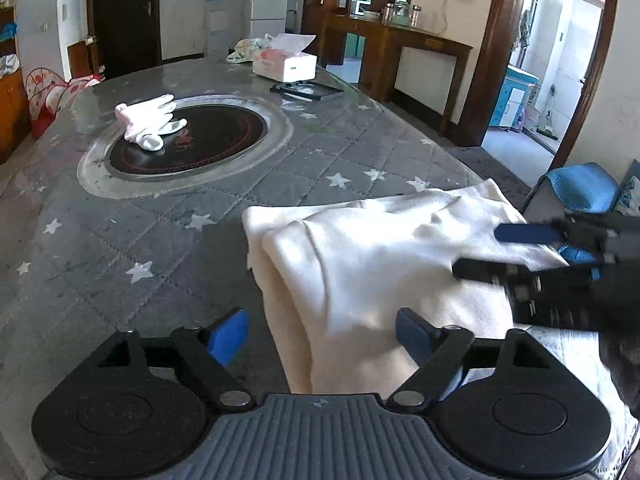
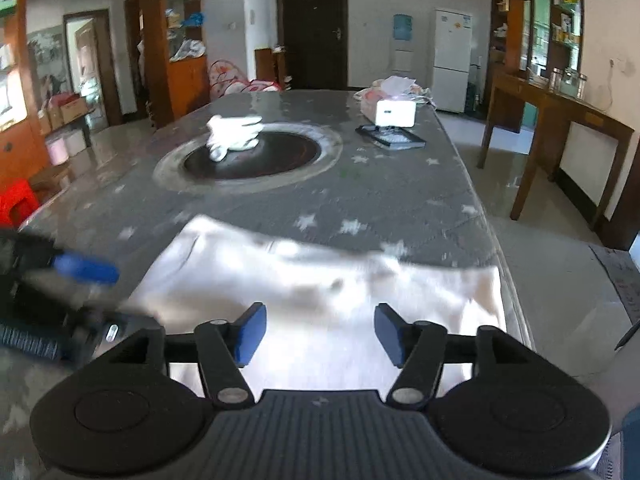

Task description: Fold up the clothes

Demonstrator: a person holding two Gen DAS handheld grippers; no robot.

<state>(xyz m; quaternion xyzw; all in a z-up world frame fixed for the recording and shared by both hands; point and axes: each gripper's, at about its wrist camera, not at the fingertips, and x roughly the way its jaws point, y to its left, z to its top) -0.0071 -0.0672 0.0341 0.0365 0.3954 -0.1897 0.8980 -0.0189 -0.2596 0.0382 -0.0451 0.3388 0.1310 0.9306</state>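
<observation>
A cream folded garment lies on the near right part of the grey star-patterned table, close to its right edge. My left gripper stands open over the garment's near end, the cloth passing between its blue pads without being pinched. My right gripper comes in from the right just above the garment, blurred, its fingers apart. In the right wrist view the right gripper is open above the pale garment, and the left gripper's blue finger shows at the far left.
A round black hob is set into the middle of the table, with a small white bundle of fabric on it. A tissue box and a black flat frame sit at the far end. A wooden side table stands to the right.
</observation>
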